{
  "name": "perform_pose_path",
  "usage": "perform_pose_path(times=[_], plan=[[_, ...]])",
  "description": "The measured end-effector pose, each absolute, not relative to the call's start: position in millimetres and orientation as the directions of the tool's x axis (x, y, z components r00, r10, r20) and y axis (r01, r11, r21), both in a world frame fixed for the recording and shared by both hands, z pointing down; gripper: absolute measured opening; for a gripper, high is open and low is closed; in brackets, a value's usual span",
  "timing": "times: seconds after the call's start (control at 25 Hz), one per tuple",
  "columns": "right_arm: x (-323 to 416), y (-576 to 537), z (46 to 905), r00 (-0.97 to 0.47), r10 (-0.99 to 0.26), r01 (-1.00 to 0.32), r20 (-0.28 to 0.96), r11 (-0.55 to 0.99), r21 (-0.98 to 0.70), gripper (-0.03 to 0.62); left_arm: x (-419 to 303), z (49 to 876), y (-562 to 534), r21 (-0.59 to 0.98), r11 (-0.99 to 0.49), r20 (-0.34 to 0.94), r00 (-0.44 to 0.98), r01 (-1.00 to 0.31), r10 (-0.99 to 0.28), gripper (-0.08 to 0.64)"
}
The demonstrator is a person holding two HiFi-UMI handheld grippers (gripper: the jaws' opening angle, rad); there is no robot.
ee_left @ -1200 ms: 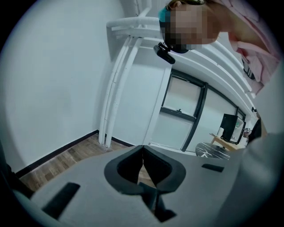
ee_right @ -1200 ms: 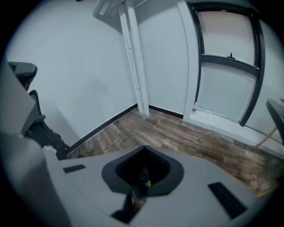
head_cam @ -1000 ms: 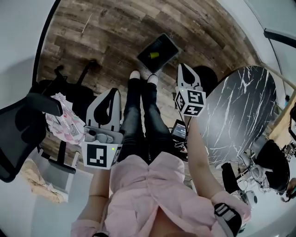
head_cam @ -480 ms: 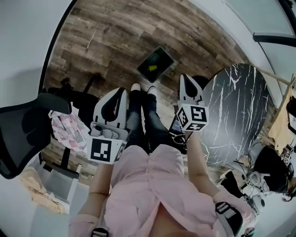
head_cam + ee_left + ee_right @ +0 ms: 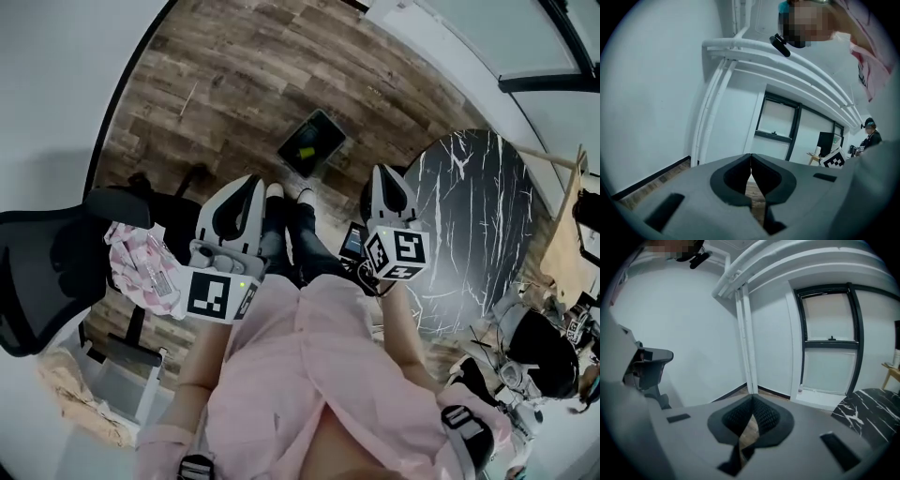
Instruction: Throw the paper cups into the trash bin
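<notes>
Grippers both level at chest height, aimed out across room, not down at floor: idle carry pose, I judge, since neither has load. Left gripper (image 5: pixel 246 192): jaws pressed together, nothing between. Right gripper (image 5: pixel 386 183): same, tips meeting, empty. Trash bin (image 5: pixel 328 133) on wood floor (image 5: pixel 234 84), just beyond person's shoes (image 5: pixel 274 191), left of marble table (image 5: pixel 478 216). Bin dark, rectangular, open-topped. Small yellow-green object (image 5: pixel 305 151) lies inside, possibly paper cup; too small to say. No other cup in view.
</notes>
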State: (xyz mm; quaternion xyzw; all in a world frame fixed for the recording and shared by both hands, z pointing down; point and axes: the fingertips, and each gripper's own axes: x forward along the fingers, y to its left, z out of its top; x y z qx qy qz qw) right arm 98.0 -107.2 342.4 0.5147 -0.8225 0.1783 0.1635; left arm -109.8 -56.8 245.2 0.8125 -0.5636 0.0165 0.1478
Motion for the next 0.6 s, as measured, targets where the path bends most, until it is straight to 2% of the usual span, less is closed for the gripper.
perform_pose_path(times=[0.6], plan=[[140.2,-57.7,275.4,-0.340,-0.860,-0.940,0.379,0.316,-0.127,0.029,-89.9,205.5,-49.5,0.160,-0.408,0.143,0.430,-0.899,-0.891,0.018]])
